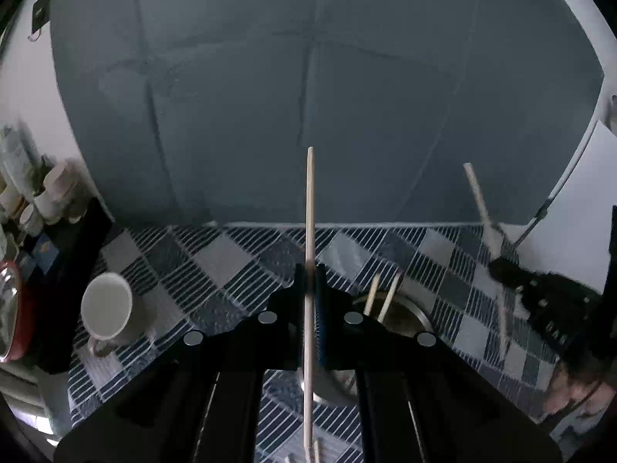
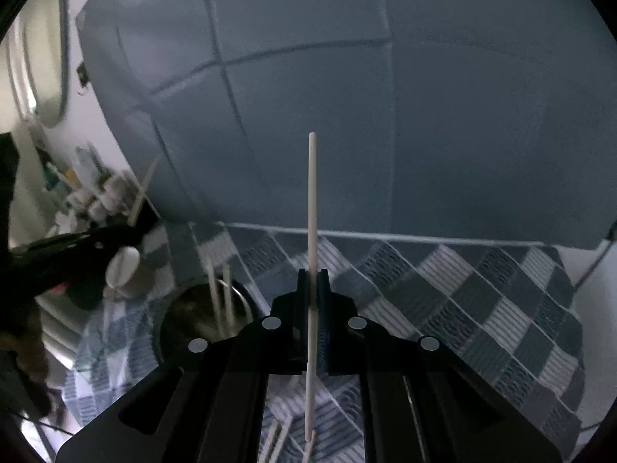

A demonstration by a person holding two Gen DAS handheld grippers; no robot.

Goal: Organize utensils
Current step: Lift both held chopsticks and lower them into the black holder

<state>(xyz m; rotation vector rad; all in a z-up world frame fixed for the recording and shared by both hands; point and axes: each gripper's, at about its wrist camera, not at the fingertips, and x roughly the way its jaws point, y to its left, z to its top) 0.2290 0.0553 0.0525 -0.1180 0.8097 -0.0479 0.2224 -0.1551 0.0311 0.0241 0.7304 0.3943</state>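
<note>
Each hand-held gripper (image 1: 309, 277) (image 2: 313, 281) pinches one chopstick (image 1: 309, 208) (image 2: 312, 200), lower ends cut off.

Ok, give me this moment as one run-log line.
left gripper: shut on chopstick | right gripper: shut on white chopstick | metal holder: two chopsticks inside | cup: on checked cloth

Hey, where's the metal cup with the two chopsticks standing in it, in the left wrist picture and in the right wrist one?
Left wrist view: the metal cup sits lower centre-right, just right of the left gripper, partly hidden behind it.
Right wrist view: the same cup sits lower left, left of the right gripper.
Shared landmark: the white mug on the checked tablecloth.
</note>
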